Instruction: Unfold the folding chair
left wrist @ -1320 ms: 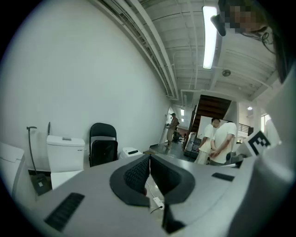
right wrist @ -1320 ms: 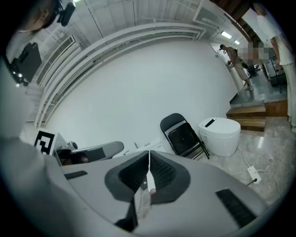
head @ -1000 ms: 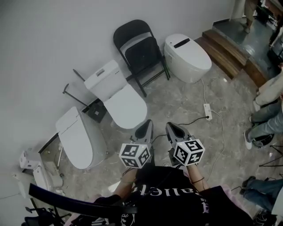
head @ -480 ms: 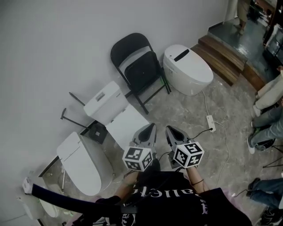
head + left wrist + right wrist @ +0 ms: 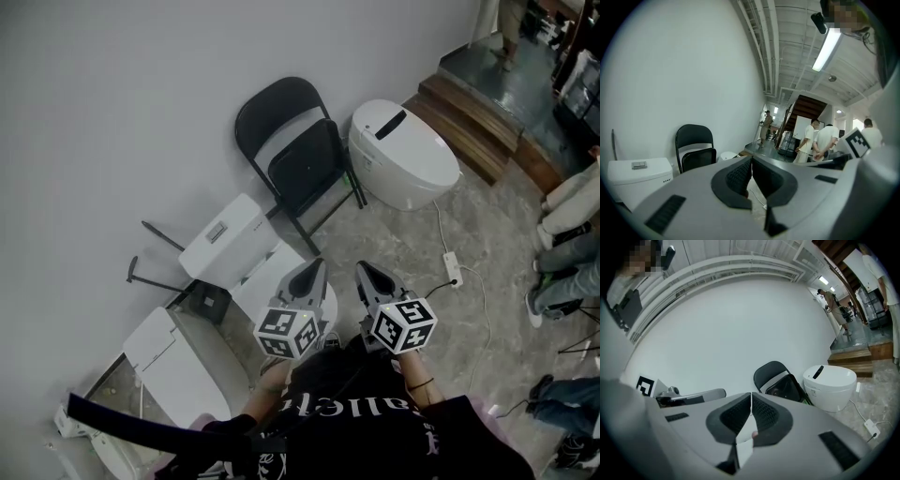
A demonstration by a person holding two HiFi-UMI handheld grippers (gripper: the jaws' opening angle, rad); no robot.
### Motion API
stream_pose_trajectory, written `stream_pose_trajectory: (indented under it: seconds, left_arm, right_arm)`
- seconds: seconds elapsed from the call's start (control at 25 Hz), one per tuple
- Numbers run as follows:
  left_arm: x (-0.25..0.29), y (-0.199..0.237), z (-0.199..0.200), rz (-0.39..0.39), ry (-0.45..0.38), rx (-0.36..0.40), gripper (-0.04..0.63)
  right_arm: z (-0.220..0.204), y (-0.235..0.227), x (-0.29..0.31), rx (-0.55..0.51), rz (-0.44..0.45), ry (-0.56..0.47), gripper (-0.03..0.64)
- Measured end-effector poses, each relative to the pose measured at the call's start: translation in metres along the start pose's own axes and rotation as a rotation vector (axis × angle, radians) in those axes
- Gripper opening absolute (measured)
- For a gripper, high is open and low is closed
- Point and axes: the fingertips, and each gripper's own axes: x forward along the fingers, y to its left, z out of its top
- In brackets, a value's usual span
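Folding chair (image 5: 298, 164) stood against wall (image 5: 112, 94), seat tipped up, beside white toilet (image 5: 408, 155). Left tongs (image 5: 312, 270) and right tongs (image 5: 366, 272) both closed, empty, well apart from chair

Closed, empty right tongs (image 5: 751, 394), folded black chair (image 5: 769, 371) against white wall (image 5: 740, 324), white toilet (image 5: 830, 385) beside it.

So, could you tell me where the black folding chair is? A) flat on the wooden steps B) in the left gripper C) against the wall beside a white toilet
C: the head view shows the folding chair against the wall, right beside the white toilet.
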Motion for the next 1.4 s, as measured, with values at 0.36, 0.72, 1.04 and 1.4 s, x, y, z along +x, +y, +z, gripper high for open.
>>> stream_pose_trajectory:
  seconds: [0.36, 0.72, 1.04, 1.4]
  left_arm:
    - [0.065, 0.040, 0.009, 0.041, 0.024, -0.024, 0.005]
    - [0.186, 0.082, 0.045, 0.169, -0.055, -0.103, 0.005]
    - [0.287, 0.097, 0.073, 0.280, -0.105, -0.137, 0.006]
    - [0.326, 0.146, 0.077, 0.382, -0.016, -0.150, 0.006]
  right_arm:
    - [0.023, -0.041, 0.065, 0.015, 0.026, 0.034, 0.020]
    - [0.080, -0.127, 0.154, -0.045, 0.156, 0.125, 0.020]
    - [0.135, -0.205, 0.211, -0.062, 0.259, 0.183, 0.020]
    - [0.146, -0.248, 0.262, 0.015, 0.281, 0.236, 0.020]
